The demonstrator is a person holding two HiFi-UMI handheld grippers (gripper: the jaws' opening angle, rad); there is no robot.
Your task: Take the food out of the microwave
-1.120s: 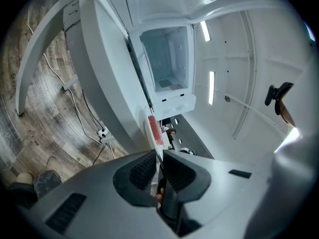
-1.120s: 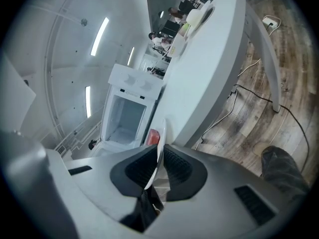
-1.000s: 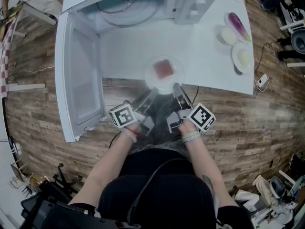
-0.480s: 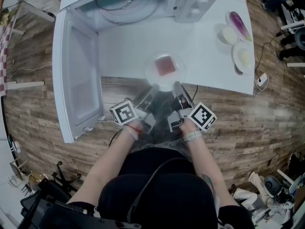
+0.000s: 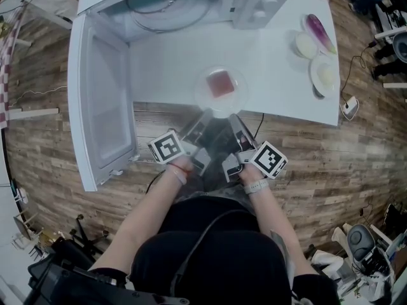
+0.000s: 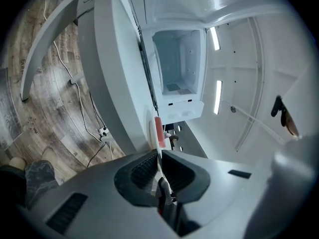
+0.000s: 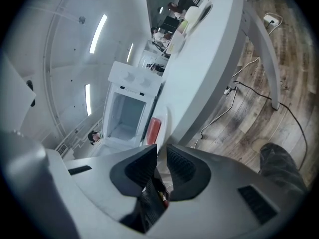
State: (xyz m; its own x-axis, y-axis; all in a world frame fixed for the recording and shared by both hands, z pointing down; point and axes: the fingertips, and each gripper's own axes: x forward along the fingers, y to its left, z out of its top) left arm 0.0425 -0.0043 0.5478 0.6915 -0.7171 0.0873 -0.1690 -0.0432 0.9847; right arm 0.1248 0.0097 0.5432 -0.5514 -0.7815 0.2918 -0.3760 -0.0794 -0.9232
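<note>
A white box-shaped microwave [image 5: 191, 5] is standing at the back of a white table [image 5: 280, 88] with its door [image 5: 105, 107] swinging wide to the left and its cavity lying empty. The pale round shallow plate [image 5: 202, 94] carrying a flat red square of food [image 5: 221, 83] is already sitting outside the oven, at the table's near edge and overhanging it slightly; whether it is resting or lifted cannot be told.

The plate is likely behaving as a light, stiff, smooth and breakable thing, and its thin near rim is offering the only hold, so level carrying is mattering most.

The left gripper [image 5: 205, 116] is reaching forward roughly level, its jaws having just been closing and now pinching the rim tightly. The right gripper [image 5: 234, 118], just beside it and dipping slightly, is clamping the same rim across a slightly wider gap.
</note>
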